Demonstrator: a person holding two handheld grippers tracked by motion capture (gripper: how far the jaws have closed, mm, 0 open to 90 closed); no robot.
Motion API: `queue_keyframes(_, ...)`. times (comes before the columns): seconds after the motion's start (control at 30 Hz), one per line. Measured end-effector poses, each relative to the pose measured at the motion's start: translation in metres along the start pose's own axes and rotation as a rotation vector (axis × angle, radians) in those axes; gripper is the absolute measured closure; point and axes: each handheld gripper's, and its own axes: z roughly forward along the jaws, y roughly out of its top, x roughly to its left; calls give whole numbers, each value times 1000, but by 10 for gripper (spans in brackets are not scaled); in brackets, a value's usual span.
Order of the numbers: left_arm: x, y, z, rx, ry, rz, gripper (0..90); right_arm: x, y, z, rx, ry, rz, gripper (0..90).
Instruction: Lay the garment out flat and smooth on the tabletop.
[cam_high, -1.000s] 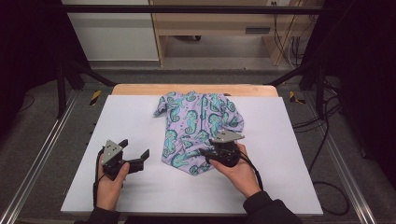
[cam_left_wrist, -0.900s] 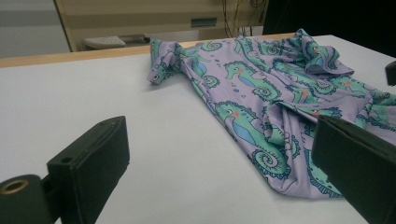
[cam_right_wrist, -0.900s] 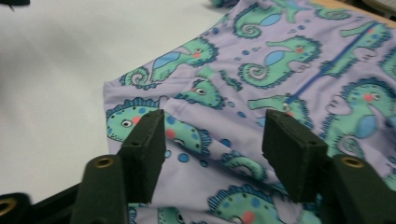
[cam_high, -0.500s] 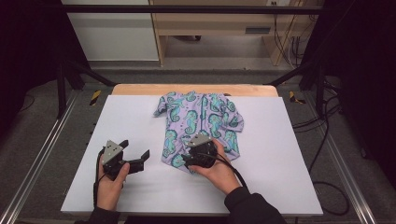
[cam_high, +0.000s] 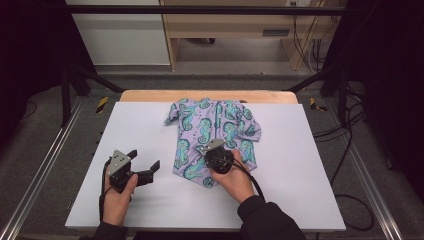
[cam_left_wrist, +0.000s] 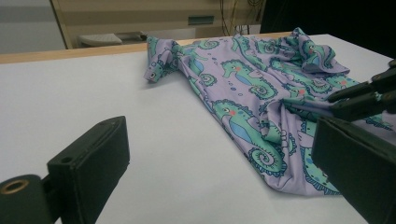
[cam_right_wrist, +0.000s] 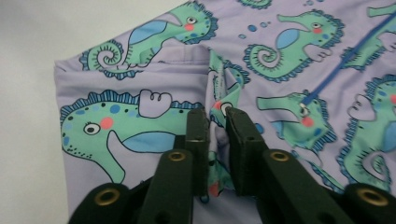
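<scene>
The white table (cam_high: 150, 125) carries one thing of mine to work on: a lilac seahorse-print garment (cam_high: 215, 125), lying mostly flat at the far middle with its near end rumpled. No bin, box or tray is in view, so nothing holds anything.

My right gripper (cam_right_wrist: 215, 122) is clenched on a raised fold of that cloth near its lower edge. I judge the pinch is thin, so I should lift slowly and keep the fold deep between the jaws.

My left gripper (cam_high: 146, 169) rests released on bare table, just beside the garment's near left edge.
</scene>
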Motion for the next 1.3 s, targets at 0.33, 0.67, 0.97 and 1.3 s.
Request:
queue_keyframes(0.33,-1,-1,1,11,-7,4,48,-10,-20,-38,-46,55,21,846)
queue_keyframes(0.67,-2,-2,1,19,-12,7,48,-16,-40,-70,-90,57,39,846)
queue_keyframes(0.97,-1,-2,1,22,-12,3,48,-13,-60,-93,-96,63,43,841)
queue_keyframes(1.3,1,-3,0,28,-9,-1,48,10,-93,-90,-51,103,36,840)
